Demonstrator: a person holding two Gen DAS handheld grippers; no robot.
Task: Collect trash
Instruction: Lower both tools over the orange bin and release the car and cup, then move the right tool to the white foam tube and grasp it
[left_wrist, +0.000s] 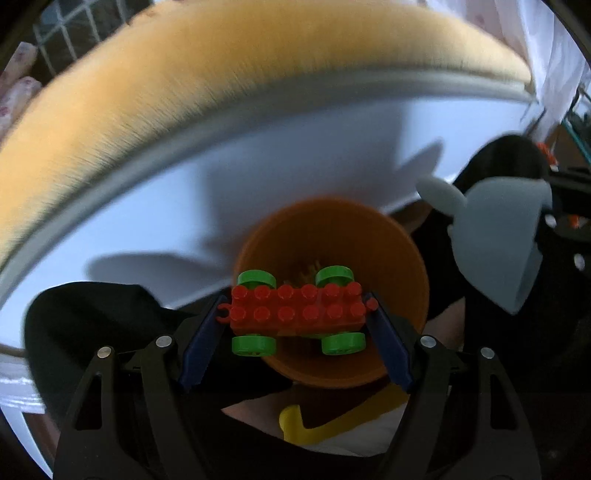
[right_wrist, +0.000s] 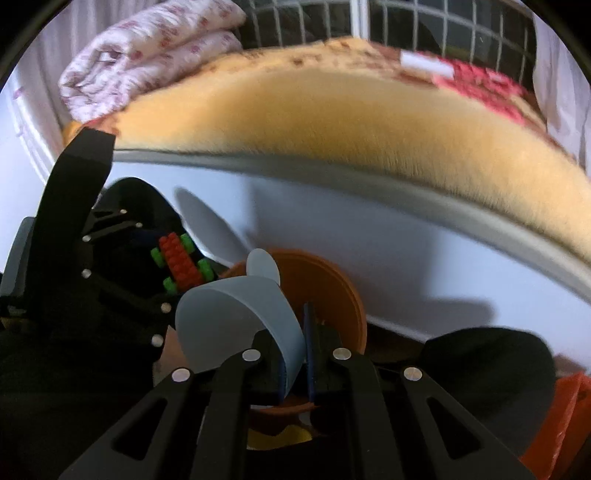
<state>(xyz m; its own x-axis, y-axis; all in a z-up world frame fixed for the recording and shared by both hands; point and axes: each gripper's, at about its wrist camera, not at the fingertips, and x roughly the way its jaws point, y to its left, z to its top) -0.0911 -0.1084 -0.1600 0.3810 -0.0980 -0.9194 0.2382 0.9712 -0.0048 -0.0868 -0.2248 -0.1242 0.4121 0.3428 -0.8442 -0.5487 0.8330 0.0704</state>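
Note:
My left gripper is shut on a red toy brick car with green wheels and holds it just above the open mouth of an orange cup. The car also shows in the right wrist view, at the left. My right gripper is shut on the wall of a pale blue cup with a flat handle. That blue cup shows at the right of the left wrist view. The orange cup sits just behind it.
A white bed frame with a yellow fuzzy blanket fills the background. A folded pink-patterned quilt lies on the bed. A yellow object lies below the orange cup. Something orange sits at the lower right.

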